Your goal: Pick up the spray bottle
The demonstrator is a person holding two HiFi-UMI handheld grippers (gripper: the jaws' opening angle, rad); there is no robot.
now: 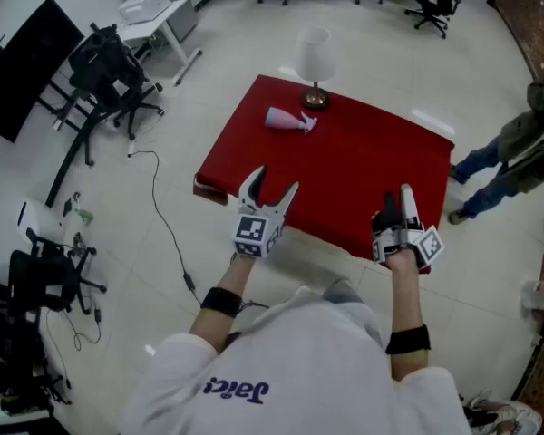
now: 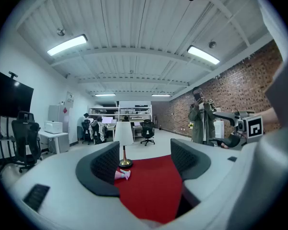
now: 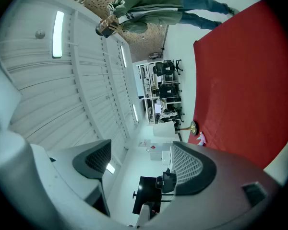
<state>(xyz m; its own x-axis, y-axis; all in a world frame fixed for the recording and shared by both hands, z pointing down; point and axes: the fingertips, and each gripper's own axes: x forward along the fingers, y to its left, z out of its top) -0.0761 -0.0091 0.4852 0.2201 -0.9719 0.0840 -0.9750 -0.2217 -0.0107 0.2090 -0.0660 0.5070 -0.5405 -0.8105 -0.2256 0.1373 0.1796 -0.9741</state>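
The bottle (image 1: 290, 120) lies on its side on the red table (image 1: 363, 179), pale pink, toward 11 o'clock from the table's middle and near the far edge. Its nozzle end points to 3 o'clock. Just beside it at 1 o'clock stands a lamp (image 1: 315, 60) with a white shade and a brass foot, apart from the bottle.

Your left gripper (image 1: 274, 184) sits at 6 o'clock from the bottle, well apart from it, over the table's near left edge. Its jaws are spread wide with nothing between them. In the left gripper view the bottle shows far off, just inside the left jaw's line, with the lamp behind it.

Your right gripper (image 1: 397, 198) is at 5 o'clock from the bottle, over the near right edge of the table, rolled onto its side. Its jaws also stand apart and hold nothing. In the right gripper view the bottle and lamp are small beyond the lower jaw.

A person (image 1: 517, 148) in a green jacket stands on the floor at 3 o'clock from the table. Office chairs (image 1: 109, 75) and a dark screen (image 1: 27, 66) are at 9 to 10 o'clock.
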